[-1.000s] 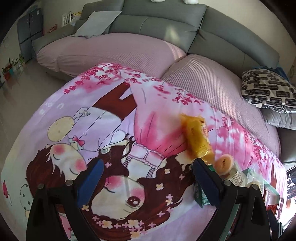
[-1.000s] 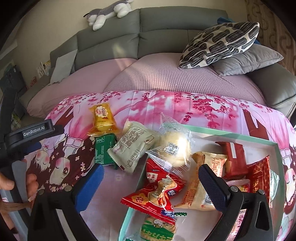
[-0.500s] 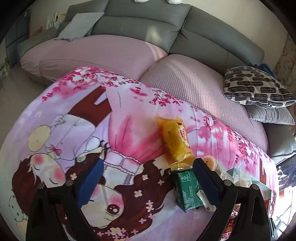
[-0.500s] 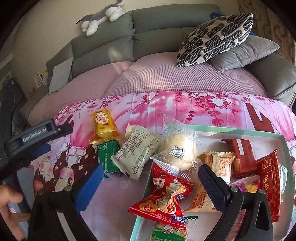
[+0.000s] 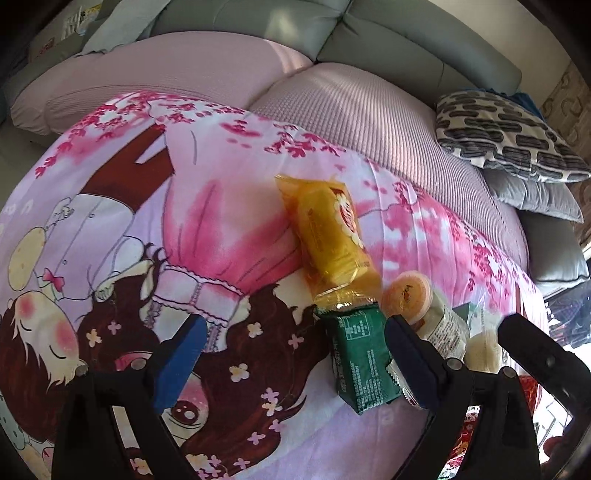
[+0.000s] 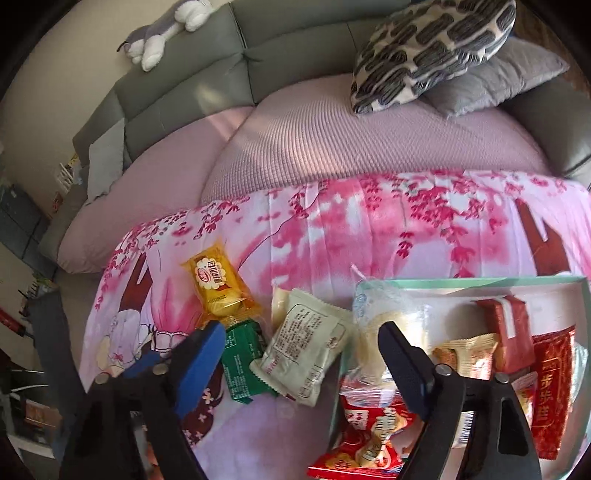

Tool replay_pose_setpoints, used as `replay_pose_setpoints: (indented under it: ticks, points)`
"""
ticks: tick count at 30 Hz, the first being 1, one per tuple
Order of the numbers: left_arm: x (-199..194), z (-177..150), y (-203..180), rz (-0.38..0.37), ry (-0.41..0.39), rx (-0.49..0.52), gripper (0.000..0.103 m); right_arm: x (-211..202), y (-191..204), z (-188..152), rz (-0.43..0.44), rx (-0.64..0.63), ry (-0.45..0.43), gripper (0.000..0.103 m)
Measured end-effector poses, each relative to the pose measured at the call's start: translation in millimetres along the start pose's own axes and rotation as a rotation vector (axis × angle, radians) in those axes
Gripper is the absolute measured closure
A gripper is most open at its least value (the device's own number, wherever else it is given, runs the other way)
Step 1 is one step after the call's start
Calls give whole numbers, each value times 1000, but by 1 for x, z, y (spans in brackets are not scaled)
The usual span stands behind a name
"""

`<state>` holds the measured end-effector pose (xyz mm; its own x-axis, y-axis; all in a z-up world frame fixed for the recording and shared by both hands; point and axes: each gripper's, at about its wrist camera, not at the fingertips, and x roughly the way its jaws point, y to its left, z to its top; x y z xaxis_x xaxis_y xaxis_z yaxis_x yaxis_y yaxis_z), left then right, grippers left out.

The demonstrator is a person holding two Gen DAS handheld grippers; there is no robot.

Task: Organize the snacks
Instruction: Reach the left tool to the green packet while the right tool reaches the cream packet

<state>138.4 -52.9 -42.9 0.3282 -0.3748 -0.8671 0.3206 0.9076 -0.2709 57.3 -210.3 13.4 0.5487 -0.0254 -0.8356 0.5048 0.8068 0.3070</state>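
Note:
A yellow snack packet lies on the pink cartoon blanket, with a green packet touching its near end. A cream packet lies to the right of the green one, next to a mint-rimmed box holding several snacks. An orange jelly cup sits by the cream packet. My left gripper is open and empty, the green packet by its right finger. My right gripper is open and empty, above the green and cream packets.
A clear-wrapped bun sits at the box's left edge beside red packets. A grey sofa with a pink cover lies behind the blanket. A patterned pillow and a plush toy rest at the back.
The left gripper has moved right and closer to the yellow and green packets. The right gripper has moved left and lower, toward the loose packets beside the box.

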Motion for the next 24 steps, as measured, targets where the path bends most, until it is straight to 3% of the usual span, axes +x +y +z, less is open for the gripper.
replay_pose_setpoints:
  ticks: [3, 9, 24]
  points:
    - [8, -3, -6, -2, 23, 15, 6, 13, 3, 1, -9, 2, 56, 34]
    - [22, -4, -15, 26, 50, 56, 8, 34, 6, 4, -53, 10, 148, 44]
    - [34, -1, -22, -8, 77, 75, 7, 44, -3, 12, -79, 47, 208, 46]
